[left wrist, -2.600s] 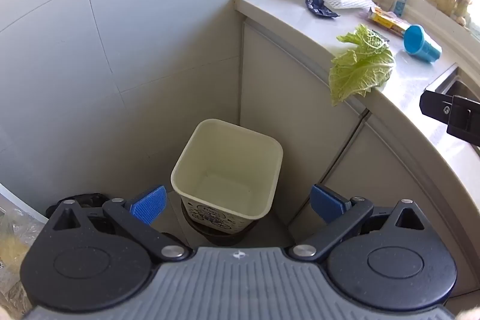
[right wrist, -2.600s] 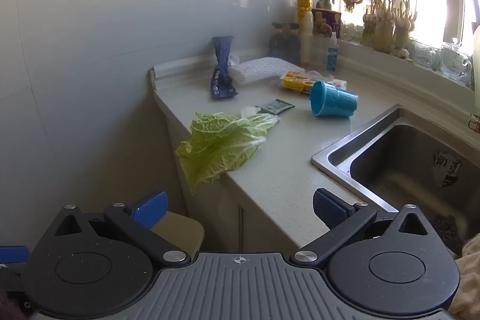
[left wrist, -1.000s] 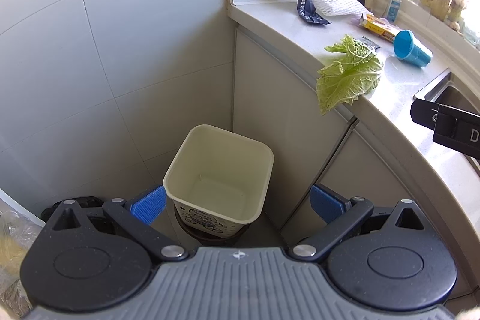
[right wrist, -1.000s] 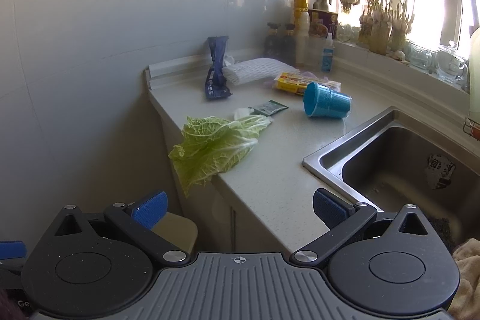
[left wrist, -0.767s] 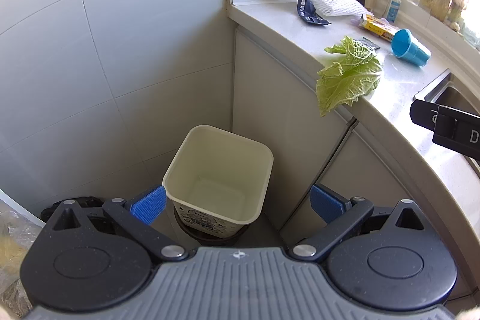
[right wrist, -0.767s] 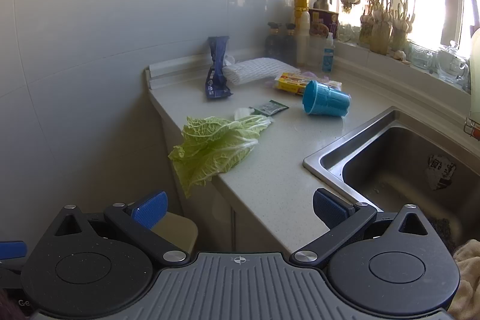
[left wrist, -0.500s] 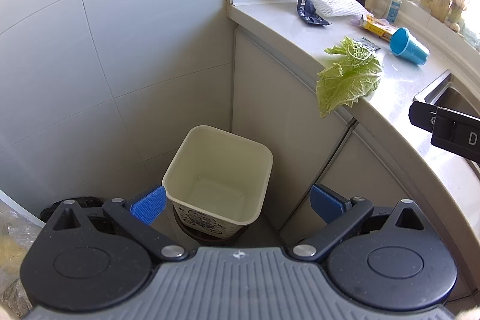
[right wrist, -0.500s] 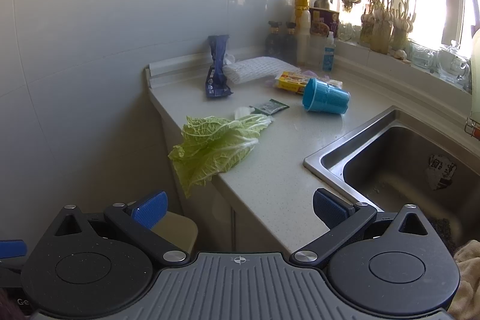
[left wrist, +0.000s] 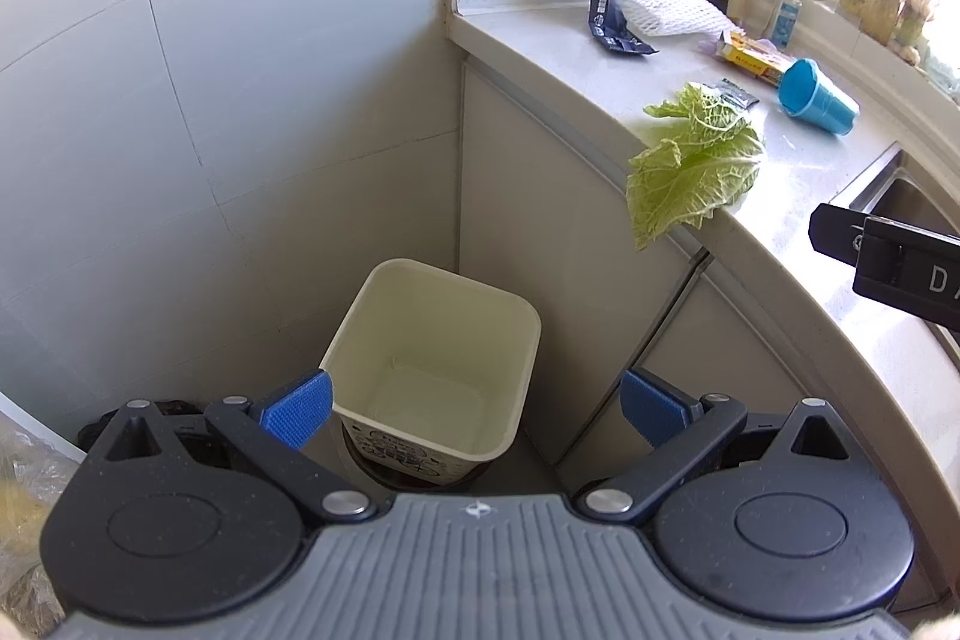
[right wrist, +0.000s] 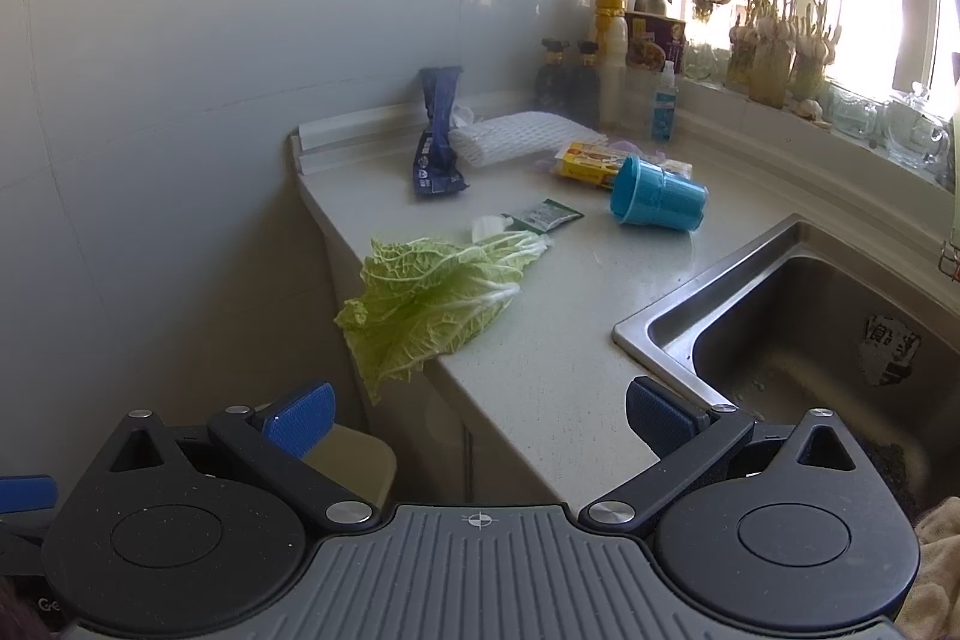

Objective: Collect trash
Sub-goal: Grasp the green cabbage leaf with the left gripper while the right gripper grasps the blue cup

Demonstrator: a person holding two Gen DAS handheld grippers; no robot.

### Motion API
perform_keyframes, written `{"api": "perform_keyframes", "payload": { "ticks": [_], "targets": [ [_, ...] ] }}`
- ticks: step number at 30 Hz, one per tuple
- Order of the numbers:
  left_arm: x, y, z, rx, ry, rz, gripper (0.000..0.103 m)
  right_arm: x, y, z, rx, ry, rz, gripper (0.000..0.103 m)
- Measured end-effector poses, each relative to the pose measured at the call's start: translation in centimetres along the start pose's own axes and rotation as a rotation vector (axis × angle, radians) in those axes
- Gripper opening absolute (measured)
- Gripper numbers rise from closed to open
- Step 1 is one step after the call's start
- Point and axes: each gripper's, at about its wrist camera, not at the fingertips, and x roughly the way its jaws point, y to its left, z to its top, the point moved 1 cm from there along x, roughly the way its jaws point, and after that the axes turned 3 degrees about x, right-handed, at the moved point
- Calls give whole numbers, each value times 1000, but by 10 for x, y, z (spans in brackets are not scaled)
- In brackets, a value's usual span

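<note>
A cream square trash bin [left wrist: 435,358] stands on the floor in the corner beside the cabinet, with nothing inside. My left gripper [left wrist: 474,406] hangs open above it. A green cabbage leaf [right wrist: 438,298] droops over the counter's front edge [left wrist: 690,166]. Behind it lie a dark blue wrapper [right wrist: 438,142], a small green sachet [right wrist: 546,214], a white foam net [right wrist: 516,139], a yellow packet [right wrist: 591,163] and a tipped blue cup [right wrist: 657,199]. My right gripper [right wrist: 477,415] is open, held low before the counter edge, short of the leaf.
A steel sink [right wrist: 804,334] is set into the counter [right wrist: 558,340] at the right. Bottles [right wrist: 609,46] and garlic [right wrist: 774,34] line the windowsill at the back. A plastic bag [left wrist: 24,490] sits at the far left on the floor. Tiled wall [left wrist: 240,70] closes the corner.
Over 2.6 s the left view has drawn back and left slightly, so bin and leaf sit a little lower-left. The right gripper has barely shifted. Both stay open.
</note>
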Motion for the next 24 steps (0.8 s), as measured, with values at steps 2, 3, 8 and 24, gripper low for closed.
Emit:
{"api": "perform_keyframes", "payload": {
  "ticks": [2, 3, 8, 24],
  "targets": [
    [2, -2, 5, 3, -4, 3, 102, 3, -1, 3, 2, 0, 0, 103],
    [3, -2, 7, 5, -5, 3, 102, 5, -2, 6, 2, 1, 1, 103],
    [11, -8, 20, 16, -19, 0, 102, 17, -7, 17, 1, 3, -13, 103],
    [43, -50, 69, 154, -189, -247, 102, 82, -80, 62, 70, 22, -77, 103]
  ]
}}
